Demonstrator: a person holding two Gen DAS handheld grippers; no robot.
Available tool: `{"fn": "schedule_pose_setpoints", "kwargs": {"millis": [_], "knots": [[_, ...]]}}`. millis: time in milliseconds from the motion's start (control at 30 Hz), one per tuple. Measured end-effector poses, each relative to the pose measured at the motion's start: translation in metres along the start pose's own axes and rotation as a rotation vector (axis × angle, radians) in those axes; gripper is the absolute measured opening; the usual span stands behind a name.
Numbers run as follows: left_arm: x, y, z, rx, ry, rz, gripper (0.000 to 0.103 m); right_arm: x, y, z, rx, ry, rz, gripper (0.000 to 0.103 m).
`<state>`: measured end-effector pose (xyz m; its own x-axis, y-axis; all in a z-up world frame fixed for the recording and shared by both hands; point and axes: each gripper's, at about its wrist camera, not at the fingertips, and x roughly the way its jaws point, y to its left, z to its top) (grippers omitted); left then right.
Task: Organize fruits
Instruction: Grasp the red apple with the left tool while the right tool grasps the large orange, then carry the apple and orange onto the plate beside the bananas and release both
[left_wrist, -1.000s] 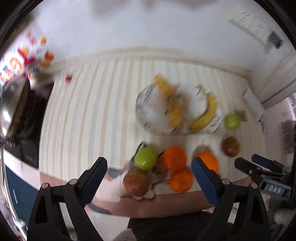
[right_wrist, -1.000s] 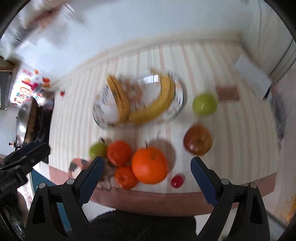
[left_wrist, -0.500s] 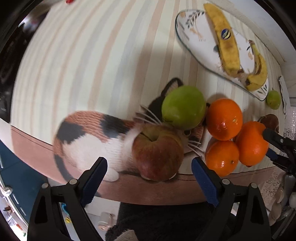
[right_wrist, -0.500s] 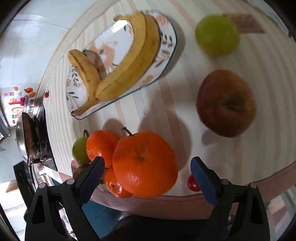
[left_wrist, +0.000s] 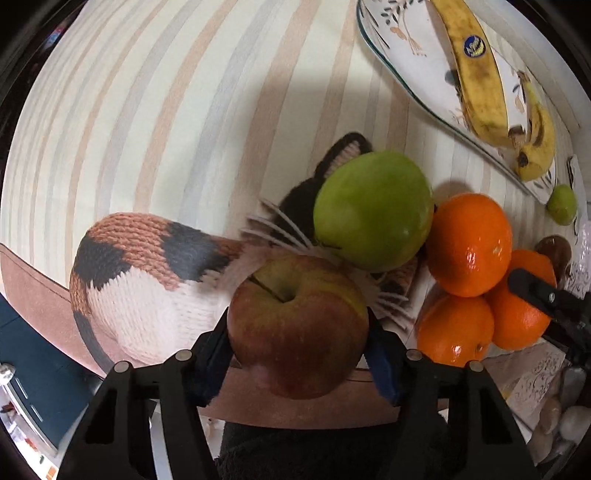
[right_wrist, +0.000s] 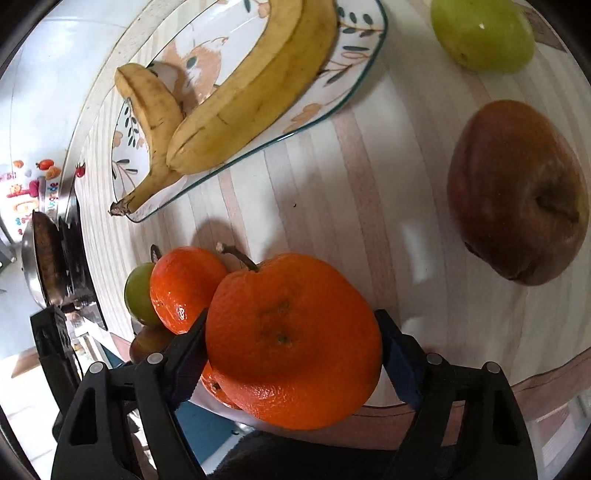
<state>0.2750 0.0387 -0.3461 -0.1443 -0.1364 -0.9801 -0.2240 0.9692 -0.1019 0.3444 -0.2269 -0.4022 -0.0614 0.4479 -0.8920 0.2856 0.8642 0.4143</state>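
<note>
Left gripper (left_wrist: 298, 343), its jaws just closed in, is clamped on a red-green apple (left_wrist: 297, 326) beside the knitted calico cat mat (left_wrist: 147, 280). Right gripper (right_wrist: 291, 347), likewise just narrowed, is pressed against a large stemmed orange (right_wrist: 293, 339) near the banana-laden floral plate (right_wrist: 354, 62).

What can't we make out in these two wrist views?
- Left wrist: underside of the red apple, hidden by the fruit itself between the left claw.
- Left wrist: cat mat face, covered by the green apple.
- Right wrist: small orange behind the big orange in the right claw, mostly hidden.
- Right wrist: second green apple, cut by the top edge.
</note>
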Motion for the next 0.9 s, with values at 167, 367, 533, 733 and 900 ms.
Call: {"fn": "schedule_pose_setpoints", "kwargs": {"millis": [167, 367, 533, 733, 900], "knots": [[-0.005, 0.008, -0.001, -0.024, -0.052, 0.017, 0.061, 0.001, 0.011, -0.003, -0.042, -0.020, -0.045, 0.084], [-0.011, 0.006, -0.005, -0.003, -0.080, 0.047, 0.061, -0.010, 0.006, -0.004, -0.040, -0.065, -0.082, 0.084], [-0.024, -0.007, -0.003, 0.021, -0.103, 0.050, 0.061, -0.029, -0.007, 0.000, -0.029, -0.087, -0.059, 0.084], [-0.074, -0.035, -0.004, 0.075, -0.181, -0.007, 0.061, -0.061, 0.000, 0.007, -0.036, -0.142, -0.006, 0.084], [-0.122, -0.058, 0.032, 0.143, -0.254, -0.061, 0.061, -0.091, 0.026, 0.029, -0.074, -0.208, 0.027, 0.084]]}}
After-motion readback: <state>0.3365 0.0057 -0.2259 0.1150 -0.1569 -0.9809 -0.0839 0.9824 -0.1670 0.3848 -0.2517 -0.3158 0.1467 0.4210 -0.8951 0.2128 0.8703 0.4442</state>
